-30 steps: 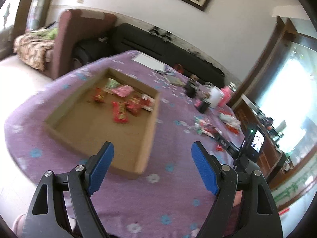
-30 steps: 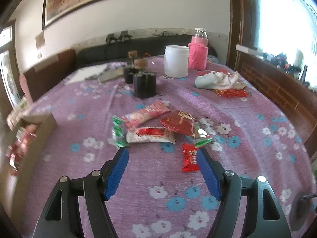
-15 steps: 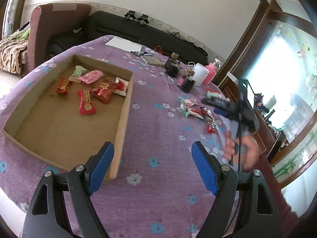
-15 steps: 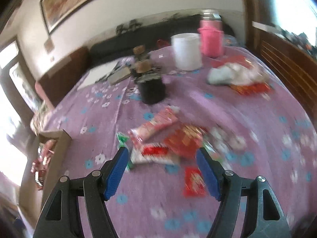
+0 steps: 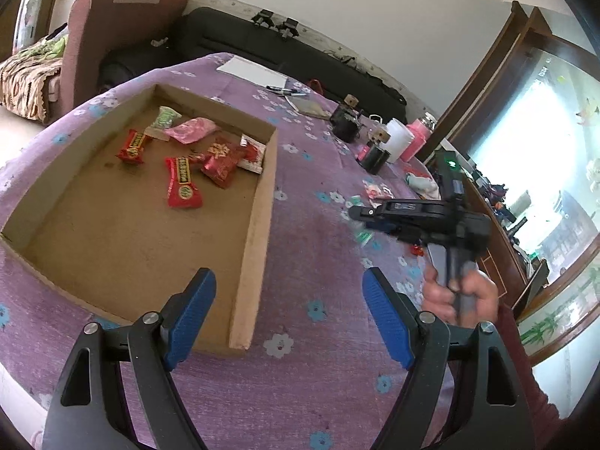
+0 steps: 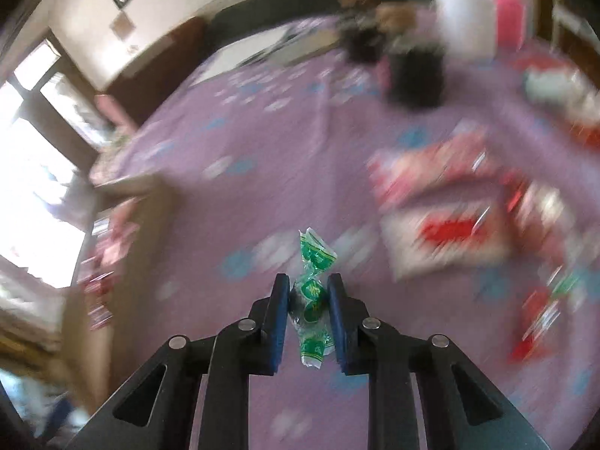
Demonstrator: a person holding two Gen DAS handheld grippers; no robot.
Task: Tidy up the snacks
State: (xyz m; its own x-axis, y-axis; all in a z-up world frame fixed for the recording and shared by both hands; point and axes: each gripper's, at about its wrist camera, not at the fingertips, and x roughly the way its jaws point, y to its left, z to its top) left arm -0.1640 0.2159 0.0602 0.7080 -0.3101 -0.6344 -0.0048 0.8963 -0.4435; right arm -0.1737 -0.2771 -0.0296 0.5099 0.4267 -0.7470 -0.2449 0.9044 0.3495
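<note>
A shallow cardboard tray (image 5: 258, 225) lies on the purple flowered tablecloth and holds several snacks, among them a red packet (image 5: 182, 183) and a pink one (image 5: 191, 129). My left gripper (image 5: 288, 277) hangs open over the tray's near right corner with nothing between its fingers. My right gripper (image 6: 308, 279) is closing its jaws, and the pads press on a strip of green candy (image 6: 318, 253) just above the cloth. In the left wrist view the right gripper (image 5: 354, 213) shows side-on, held by a hand (image 5: 457, 296). Loose snacks, such as a white and red packet (image 6: 446, 236), lie blurred to its right.
Past the snacks stand a black cup (image 5: 375, 157), a white jar (image 5: 399, 142) and a pink bottle (image 5: 414, 142). White paper (image 5: 255, 71) and pens lie at the table's far side. A dark sofa and an armchair stand behind the table, a wooden sideboard to the right.
My right gripper swung left and tipped down toward the cloth, and its jaws narrowed from wide onto the green candy strip. The left gripper drifted slightly lower, still open.
</note>
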